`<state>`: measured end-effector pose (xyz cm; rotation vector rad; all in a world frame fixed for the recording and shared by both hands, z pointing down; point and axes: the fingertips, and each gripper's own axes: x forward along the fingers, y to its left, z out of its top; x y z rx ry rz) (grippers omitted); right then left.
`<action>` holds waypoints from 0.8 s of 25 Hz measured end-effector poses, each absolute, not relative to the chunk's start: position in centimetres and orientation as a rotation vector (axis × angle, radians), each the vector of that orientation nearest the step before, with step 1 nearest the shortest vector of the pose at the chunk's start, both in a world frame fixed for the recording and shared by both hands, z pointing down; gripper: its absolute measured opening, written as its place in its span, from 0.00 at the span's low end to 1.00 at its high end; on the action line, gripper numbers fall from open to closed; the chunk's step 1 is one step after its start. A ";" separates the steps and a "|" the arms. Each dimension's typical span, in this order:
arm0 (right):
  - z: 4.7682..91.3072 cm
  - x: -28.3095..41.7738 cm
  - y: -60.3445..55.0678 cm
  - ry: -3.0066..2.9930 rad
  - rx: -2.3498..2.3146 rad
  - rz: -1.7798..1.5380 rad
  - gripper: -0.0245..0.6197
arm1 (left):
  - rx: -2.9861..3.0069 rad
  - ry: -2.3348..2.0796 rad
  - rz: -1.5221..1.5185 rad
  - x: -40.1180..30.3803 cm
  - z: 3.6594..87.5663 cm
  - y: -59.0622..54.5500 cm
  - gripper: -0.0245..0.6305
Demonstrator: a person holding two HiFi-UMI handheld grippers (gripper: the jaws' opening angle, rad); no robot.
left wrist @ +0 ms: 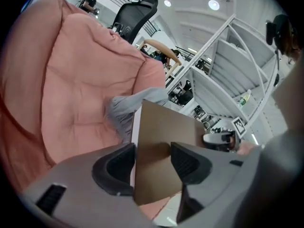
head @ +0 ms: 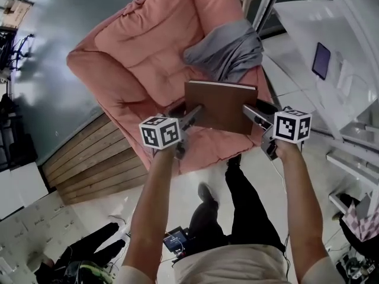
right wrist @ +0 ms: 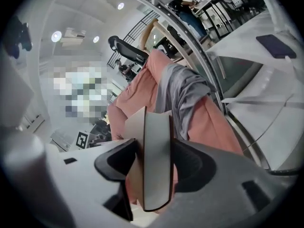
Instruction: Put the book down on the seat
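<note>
Hovering over the pink seat's [head: 142,58] front edge, the brown book [head: 220,105] is clamped at both ends, left gripper [head: 194,113] on one edge, right gripper [head: 250,113] on the other. A crumpled grey cloth [head: 228,52] lies on the cushion just beyond it, and white shelving [left wrist: 223,84] stands alongside.

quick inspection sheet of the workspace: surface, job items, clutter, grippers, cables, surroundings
surface: pink cushioned seat, book not yet on it
job's things: brown book, held in the air over the seat's front edge
clutter: grey cloth bunched on the seat's far right side
grippers: left gripper and right gripper each shut on an opposite edge of the book
cables: dark leads at a small device on the floor by the person's feet
surroundings: wooden planks, white shelving, black office chair
</note>
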<state>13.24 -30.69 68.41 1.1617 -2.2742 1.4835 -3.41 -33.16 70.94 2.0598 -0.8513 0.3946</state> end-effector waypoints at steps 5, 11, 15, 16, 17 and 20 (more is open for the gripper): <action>73.3 13.6 -31.3 -2.211 1.159 1.463 0.40 | 1.986 -0.839 0.429 -3.0 76.5 -33.4 0.37; 78.3 13.3 -30.9 -2.126 1.152 1.479 0.40 | 1.890 -0.847 0.450 -3.5 82.3 -32.5 0.37; 80.4 13.4 -30.8 -2.083 1.160 1.447 0.41 | 1.830 -0.836 0.426 -3.3 85.1 -31.8 0.37; 80.7 13.3 -30.8 -2.075 1.161 1.439 0.41 | 1.811 -0.821 0.412 -3.1 85.6 -31.4 0.37; 81.0 13.3 -30.8 -2.067 1.162 1.427 0.42 | 1.793 -0.803 0.398 -2.7 86.2 -31.0 0.37; 81.8 13.5 -30.8 -2.039 1.166 1.384 0.42 | 1.757 -0.782 0.380 -2.1 87.5 -30.4 0.37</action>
